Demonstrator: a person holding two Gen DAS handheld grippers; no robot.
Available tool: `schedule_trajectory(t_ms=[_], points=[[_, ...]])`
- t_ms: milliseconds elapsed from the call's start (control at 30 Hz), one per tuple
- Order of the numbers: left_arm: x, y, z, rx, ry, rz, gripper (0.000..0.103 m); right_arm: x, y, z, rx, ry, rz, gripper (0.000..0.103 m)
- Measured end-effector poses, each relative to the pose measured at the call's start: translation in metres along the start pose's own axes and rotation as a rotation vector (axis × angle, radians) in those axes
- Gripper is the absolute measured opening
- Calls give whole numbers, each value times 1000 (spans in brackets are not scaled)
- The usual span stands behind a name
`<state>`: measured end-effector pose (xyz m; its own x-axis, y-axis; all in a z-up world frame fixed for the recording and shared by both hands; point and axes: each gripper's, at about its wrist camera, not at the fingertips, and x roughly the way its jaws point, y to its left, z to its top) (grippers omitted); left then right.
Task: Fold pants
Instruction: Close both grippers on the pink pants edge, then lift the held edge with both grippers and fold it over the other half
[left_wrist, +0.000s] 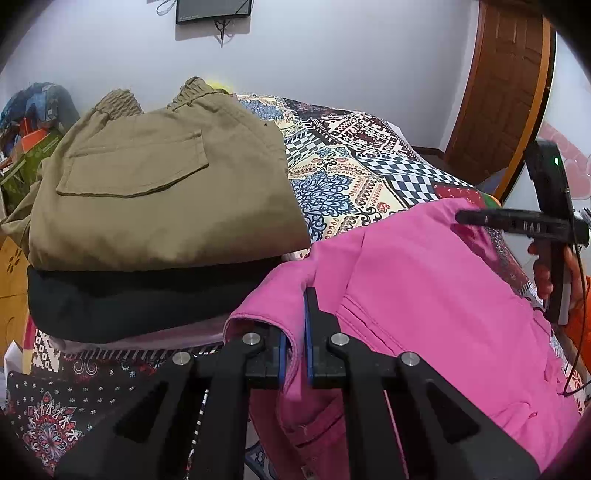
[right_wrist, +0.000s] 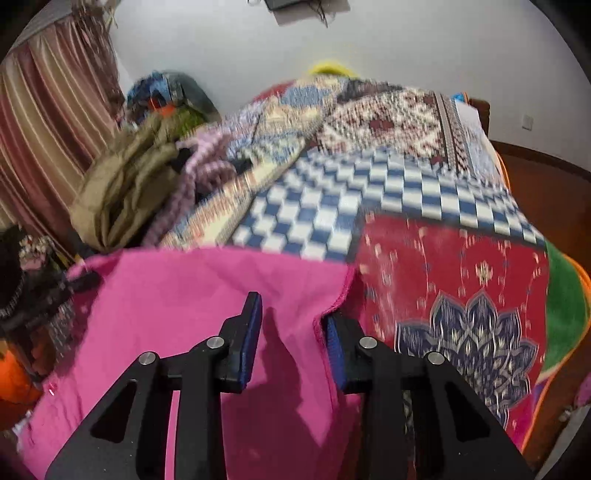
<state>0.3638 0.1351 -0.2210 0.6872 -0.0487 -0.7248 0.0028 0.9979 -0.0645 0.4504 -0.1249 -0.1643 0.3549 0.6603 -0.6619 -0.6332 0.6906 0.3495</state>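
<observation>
Jaws: left gripper (left_wrist: 294, 334) pinching pants (left_wrist: 424, 295) edge; right gripper (right_wrist: 291, 328) spread, pants corner between them, hem at 1 o'clock, nearest.

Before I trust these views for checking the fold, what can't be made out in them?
- Pink pants: legs and hems run off the bottom edge in both wrist views, behind the gripper frames.
- Clothes pile: right wrist view, motion blur.
- Garments under the khaki pants: left wrist view, covered by the stack above.
</observation>
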Motion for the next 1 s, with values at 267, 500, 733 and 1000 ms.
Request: schedule_trajectory(t_ms=[267, 500, 733, 1000], points=[[1, 1, 3, -10, 8, -2, 7, 14, 5, 3, 7, 11, -50, 6], [-20, 0, 6, -4, -42, 20, 7, -23, 12, 2, -16, -132, -118, 4], [-50, -9, 34, 26, -103, 38, 6, -55, 20, 26, -8, -234, -119, 3], [-66, 0, 80, 10, -162, 46, 6, -82, 36, 53, -30, -320, -136, 3]])
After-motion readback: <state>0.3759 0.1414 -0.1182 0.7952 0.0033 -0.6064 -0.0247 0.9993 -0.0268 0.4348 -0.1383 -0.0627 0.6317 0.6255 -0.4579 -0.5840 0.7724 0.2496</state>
